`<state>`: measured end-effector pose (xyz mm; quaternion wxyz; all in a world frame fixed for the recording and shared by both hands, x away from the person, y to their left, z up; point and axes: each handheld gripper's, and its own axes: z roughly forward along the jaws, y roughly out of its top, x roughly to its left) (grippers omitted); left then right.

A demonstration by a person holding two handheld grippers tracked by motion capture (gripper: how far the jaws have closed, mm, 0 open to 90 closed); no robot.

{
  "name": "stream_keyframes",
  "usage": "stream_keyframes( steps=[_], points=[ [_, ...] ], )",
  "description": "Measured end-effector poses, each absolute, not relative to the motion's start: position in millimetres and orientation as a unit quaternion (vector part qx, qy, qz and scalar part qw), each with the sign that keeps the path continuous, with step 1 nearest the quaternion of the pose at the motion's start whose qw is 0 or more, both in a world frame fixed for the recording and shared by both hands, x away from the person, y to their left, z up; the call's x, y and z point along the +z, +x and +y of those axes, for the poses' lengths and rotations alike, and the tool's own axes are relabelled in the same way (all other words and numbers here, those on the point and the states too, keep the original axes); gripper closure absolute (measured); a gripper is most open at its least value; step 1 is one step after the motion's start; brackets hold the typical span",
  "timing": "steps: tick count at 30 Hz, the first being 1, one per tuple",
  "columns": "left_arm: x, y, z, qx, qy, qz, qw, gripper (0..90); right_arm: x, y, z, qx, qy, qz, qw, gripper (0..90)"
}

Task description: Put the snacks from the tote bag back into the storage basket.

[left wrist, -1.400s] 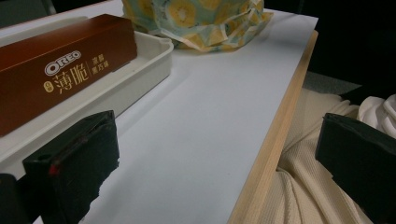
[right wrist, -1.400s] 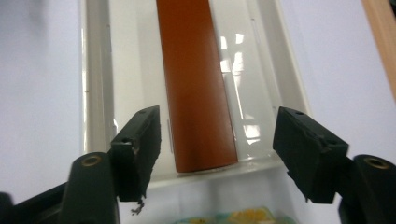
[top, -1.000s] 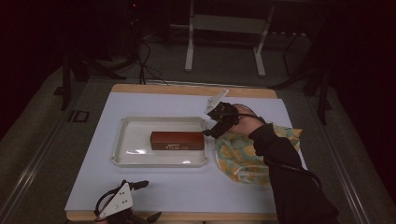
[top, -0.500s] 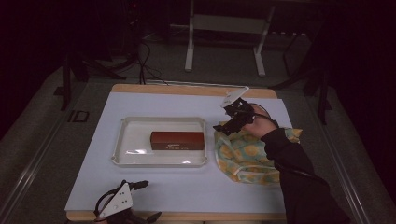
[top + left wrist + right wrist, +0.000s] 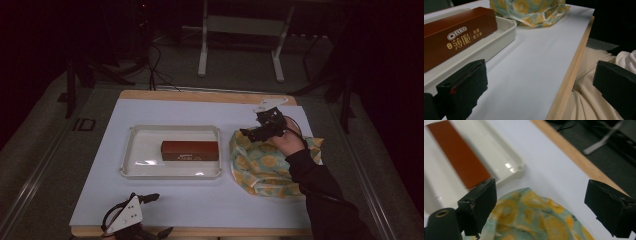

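Right gripper (image 5: 252,132): was held by the person's right hand (image 5: 286,141) above the far edge of the patterned cloth bag (image 5: 267,167); jaws stood wide apart with nothing between them.
Right gripper's own view: the bag (image 5: 534,220) lay below and between the fingers (image 5: 480,205); the tray corner (image 5: 517,167) and the brown box (image 5: 461,157) lay beyond the left finger, blurred.
Left gripper (image 5: 145,215): lay at the near edge of the table (image 5: 200,200), in front of the tray's near left corner; jaws spread open and empty.
Left gripper's own view: the white tray (image 5: 499,37) and the box (image 5: 456,37) marked OREO sat just past the left finger (image 5: 465,92); the table's wooden edge (image 5: 571,72) ran between the fingers; cream ribbed fabric (image 5: 586,100) lay by the right finger.
Brown box (image 5: 190,150): lay flat inside the white tray (image 5: 135,165), long side across the table, well apart from both sets of fingers.
Bag: yellow fruit print on pale green, crumpled, just beside the tray's right wall.
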<state>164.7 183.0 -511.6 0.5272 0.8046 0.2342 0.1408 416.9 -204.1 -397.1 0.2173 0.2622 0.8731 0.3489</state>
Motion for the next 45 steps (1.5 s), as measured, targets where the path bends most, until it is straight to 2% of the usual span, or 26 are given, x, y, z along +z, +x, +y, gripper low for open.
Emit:
stream_keyframes(
  steps=[18, 27, 45],
  points=[
    [-510.8, 164.2, 183.2, 0.141, 0.804, 0.233, 0.529, 0.0, -412.6, 385.5, -236.9, 0.389, 0.315, 0.811, 0.303, 11.0],
    [-510.5, 164.0, 182.8, 0.14, 0.803, 0.233, 0.53, 0.0, -426.3, 365.5, -260.1, 0.413, 0.368, 0.772, 0.313, 11.0],
    [-511.0, 164.5, 181.5, 0.138, 0.805, 0.231, 0.528, 0.0, -459.1, 323.6, -290.4, 0.43, 0.389, 0.737, 0.348, 11.0]
  ],
)
